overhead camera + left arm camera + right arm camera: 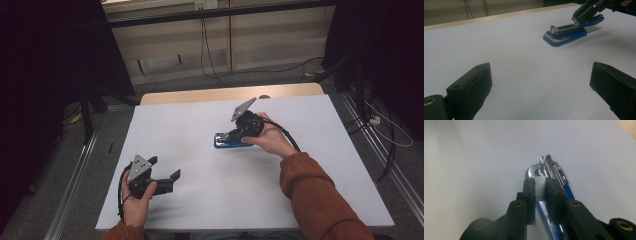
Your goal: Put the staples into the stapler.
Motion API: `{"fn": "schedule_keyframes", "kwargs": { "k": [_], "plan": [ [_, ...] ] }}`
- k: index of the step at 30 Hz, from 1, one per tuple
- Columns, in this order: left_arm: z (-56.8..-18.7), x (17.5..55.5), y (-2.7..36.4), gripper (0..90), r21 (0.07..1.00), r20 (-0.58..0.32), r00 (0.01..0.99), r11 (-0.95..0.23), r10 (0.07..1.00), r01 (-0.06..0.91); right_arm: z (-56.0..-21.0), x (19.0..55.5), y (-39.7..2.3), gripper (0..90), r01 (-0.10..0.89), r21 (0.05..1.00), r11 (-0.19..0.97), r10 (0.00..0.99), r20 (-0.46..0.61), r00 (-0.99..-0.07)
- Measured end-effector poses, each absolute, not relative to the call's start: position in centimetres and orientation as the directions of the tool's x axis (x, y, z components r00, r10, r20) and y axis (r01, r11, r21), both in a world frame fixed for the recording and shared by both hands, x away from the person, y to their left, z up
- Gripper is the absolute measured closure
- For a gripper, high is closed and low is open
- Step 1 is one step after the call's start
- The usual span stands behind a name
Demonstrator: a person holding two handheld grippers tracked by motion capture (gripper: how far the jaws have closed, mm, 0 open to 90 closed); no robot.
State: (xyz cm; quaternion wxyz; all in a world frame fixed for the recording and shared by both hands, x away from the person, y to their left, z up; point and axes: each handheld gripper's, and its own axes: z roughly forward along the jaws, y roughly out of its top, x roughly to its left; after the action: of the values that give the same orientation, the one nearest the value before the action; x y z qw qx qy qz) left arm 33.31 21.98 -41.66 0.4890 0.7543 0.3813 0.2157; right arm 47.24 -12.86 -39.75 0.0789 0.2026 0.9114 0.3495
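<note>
A blue stapler (231,141) lies near the middle of the white desk (200,115), its chrome magazine showing on top. The right gripper (235,134) is down on the stapler's rear half, and in the right gripper view its fingers (529,192) are drawn close together on a pale grey block (540,188) that looks like a strip of staples, held right over the stapler's chrome front end. The picture is dim and tightly framed there, so I cannot be sure whether the strip is already seated in the magazine or held just above it. From the left gripper view the same gripper's tip sits against the open top of the stapler (565,33), with the blue lid angled up behind it.

The left gripper (165,176) rests on the desk well apart from the stapler, toward the person's side and to its left, with its fingers (471,87) spread wide and nothing between them.

The step in hand looks like loading staples: the strip is being brought to the magazine channel. The next move calls for lining the strip up straight with the channel, lowering it in flat, and releasing only once it sits. The stapler is free to slide on the smooth desk, so the idle left gripper may be needed to steady its front end.
</note>
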Motion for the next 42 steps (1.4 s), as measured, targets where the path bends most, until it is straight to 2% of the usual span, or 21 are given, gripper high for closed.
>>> {"fn": "schedule_keyframes", "kwargs": {
  "k": [24,33,42],
  "plan": [
    [-41.7,33.4,22.0,4.3,0.902,-0.048,0.618,-0.231,0.785,0.363,-40.0,50.0,-10.9,79.2,0.287,0.667,0.688,0.394,-0.011,-0.919],
    [-41.7,33.3,22.0,4.4,0.902,-0.046,0.618,-0.233,0.785,0.363,-40.3,50.6,-10.3,79.2,0.209,0.646,0.734,0.332,-0.072,-0.941],
    [-41.7,33.4,22.0,4.3,0.902,-0.045,0.618,-0.234,0.785,0.362,-40.7,51.2,-10.8,79.2,0.186,0.639,0.747,0.297,-0.070,-0.952]
  ]
}}
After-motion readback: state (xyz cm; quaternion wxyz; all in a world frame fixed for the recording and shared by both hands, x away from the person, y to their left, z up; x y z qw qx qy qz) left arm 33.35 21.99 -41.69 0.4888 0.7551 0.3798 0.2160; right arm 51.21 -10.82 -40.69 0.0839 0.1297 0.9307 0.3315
